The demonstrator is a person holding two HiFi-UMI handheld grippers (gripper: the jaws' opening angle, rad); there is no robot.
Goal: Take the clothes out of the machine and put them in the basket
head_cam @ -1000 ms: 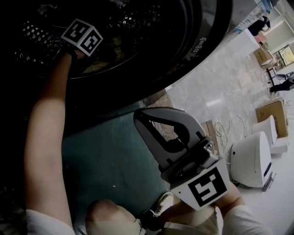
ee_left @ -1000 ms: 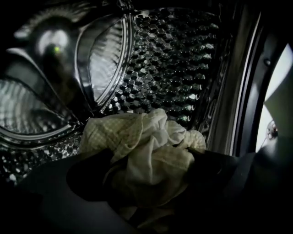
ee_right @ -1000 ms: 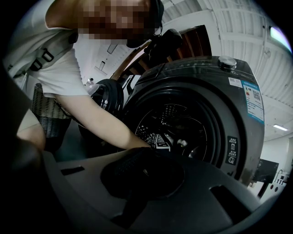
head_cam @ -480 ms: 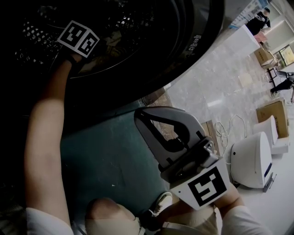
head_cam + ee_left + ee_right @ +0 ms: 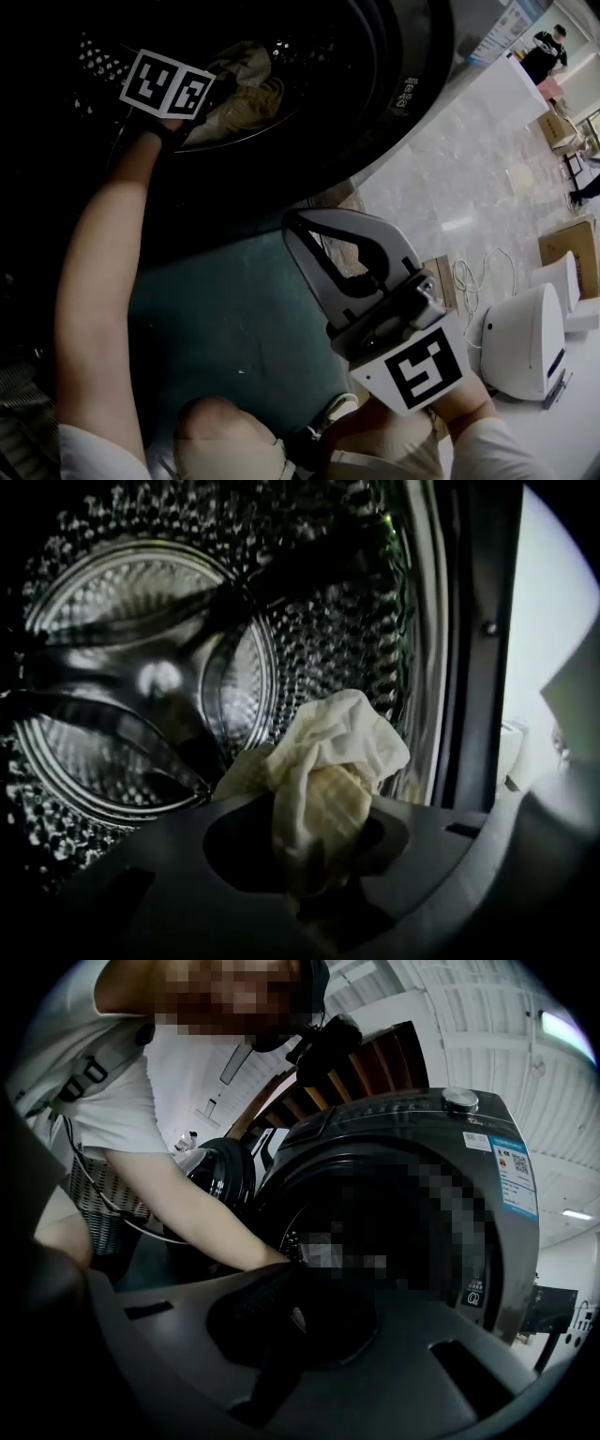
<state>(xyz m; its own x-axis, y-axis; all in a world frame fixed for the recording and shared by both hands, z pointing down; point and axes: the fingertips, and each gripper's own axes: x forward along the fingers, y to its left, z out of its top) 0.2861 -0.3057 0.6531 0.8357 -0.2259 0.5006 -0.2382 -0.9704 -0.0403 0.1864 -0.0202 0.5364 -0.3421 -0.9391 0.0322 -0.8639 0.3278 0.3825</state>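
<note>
Left hand-held gripper [image 5: 309, 855] reaching into the steel drum [image 5: 141, 667] of a front-loading washing machine [image 5: 412, 1129], jaws closing on a crumpled cream cloth [image 5: 333, 757]. Cloth pinched between the pads and bunched up above the jaws, with a faint check pattern on its lower folds. Cloth inside the drum, close to the door opening at the right. Square-marker cube [image 5: 167, 84] on top of this gripper, the cloth just to its right in the head view. Bare left arm [image 5: 98, 281] stretching from the near left up into the dark opening.

Right hand-held gripper [image 5: 300, 227] closed, fingertips together, nothing between them. Held outside the machine, near and to the right of the door opening, above a dark teal mat [image 5: 225, 319], well apart from the cloth.

Dimpled, perforated drum wall all around the cloth, raised ribs across the back. Dark grey machine body, with a round knob [image 5: 459, 1101] on top and a sticker [image 5: 514, 1171] at the front right corner. Woven basket [image 5: 98, 1199] at the left behind the person's arm in the right gripper view, well apart from the cloth. Bent knee [image 5: 220, 441] at the near edge. Pale marble floor [image 5: 450, 178] to the right, with a white rounded appliance [image 5: 520, 342] and a cardboard box [image 5: 567, 262] on it. Person in dark clothes [image 5: 548, 52] standing far off at the top right.
</note>
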